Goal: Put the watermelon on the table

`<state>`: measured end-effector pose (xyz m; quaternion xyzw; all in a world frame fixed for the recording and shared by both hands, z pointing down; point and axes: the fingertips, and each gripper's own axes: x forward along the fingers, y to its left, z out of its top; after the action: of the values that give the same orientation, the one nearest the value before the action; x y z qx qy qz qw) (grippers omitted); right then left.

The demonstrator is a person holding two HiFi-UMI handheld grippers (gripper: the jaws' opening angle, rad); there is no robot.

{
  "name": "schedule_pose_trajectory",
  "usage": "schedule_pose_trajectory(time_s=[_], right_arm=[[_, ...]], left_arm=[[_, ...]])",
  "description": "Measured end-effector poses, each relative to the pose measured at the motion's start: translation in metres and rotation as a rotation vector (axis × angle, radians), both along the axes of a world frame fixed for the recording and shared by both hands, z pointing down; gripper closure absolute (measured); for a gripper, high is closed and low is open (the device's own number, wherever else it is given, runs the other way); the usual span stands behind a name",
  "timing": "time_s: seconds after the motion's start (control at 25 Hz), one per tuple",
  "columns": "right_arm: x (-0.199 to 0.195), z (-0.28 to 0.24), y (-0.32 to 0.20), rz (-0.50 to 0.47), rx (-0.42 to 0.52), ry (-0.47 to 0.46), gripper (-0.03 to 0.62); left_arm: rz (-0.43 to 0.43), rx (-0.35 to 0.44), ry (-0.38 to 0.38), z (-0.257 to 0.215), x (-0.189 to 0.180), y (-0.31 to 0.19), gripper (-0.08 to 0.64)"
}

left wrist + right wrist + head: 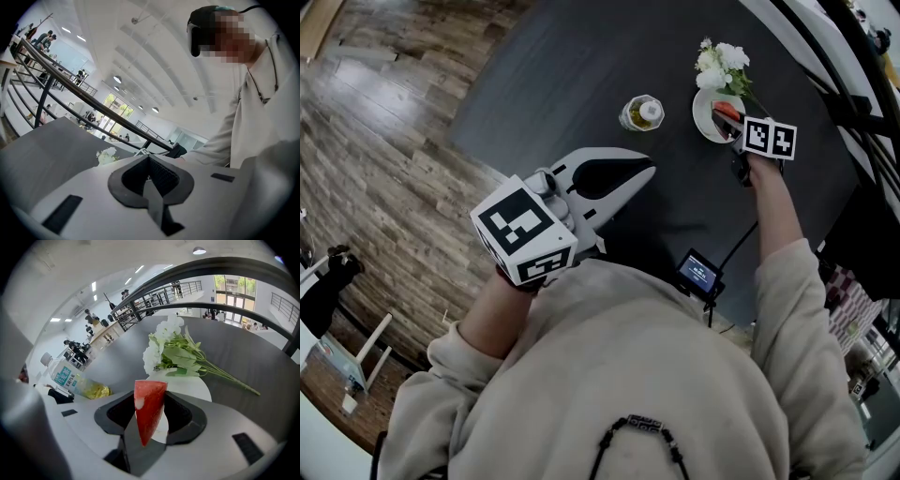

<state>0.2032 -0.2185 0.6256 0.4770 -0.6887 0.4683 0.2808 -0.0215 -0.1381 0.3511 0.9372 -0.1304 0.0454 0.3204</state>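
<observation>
1. Right under the head camera is the person's pale sweatshirt [675, 375]. It fills the bottom of the head view, and both arms reach out toward the dark tabletop [581, 66].
2. Next up, the left gripper [649, 171]. Its marker cube [525, 234] is close to the lens, and it is held about level over the tabletop's near edge.
3. Its white fingers [602, 155] are clenched tip to tip. Its own view shows only the dark hollow between them, with nothing inside.
4. Over to the right gripper [733, 127]: it is tipped steeply down at the far right of the tabletop, right at the white plate [703, 117].
5. And there's the watermelon [149, 411], a red wedge grasped between the right fingers. Its broad end faces away and its point comes toward that gripper's camera, with the fingers standing wide around it.
6. The slice is over the plate, but whether it touches the plate can't be told.
7. White flowers [161, 350] lie at the plate's far side, their green leaves overlapping its rim.
8. A bottle [642, 112] of yellowish drink with a white cap stands left of the plate, apart from it.
9. A small lit screen [700, 274] sits by the tabletop's near edge, between the two arms.
10. Wood floor [384, 159] shows off to the left.
</observation>
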Motion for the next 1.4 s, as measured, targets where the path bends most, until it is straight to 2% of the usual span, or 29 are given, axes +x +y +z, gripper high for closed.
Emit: schedule_pose_trajectory(time_s=[0.52,0.68,1.0,1.4], right_arm=[[0.002,0.018,0.008,-0.074,-0.051,0.094,0.391],[0.006,0.025,0.008,-0.067,-0.070,0.110,0.393],[0.006,0.031,0.010,-0.022,-0.084,0.076,0.396],[0.001,0.034,0.011,-0.035,-0.088,0.058,0.374]], left_arm=[[0.000,-0.012,0.005,0.002,-0.003,0.005,0.557],[0.002,-0.018,0.003,0.005,-0.003,0.006,0.557],[0.005,-0.036,-0.001,0.012,-0.001,0.005,0.557],[0.016,-0.032,-0.003,0.011,0.003,0.004,0.557]])
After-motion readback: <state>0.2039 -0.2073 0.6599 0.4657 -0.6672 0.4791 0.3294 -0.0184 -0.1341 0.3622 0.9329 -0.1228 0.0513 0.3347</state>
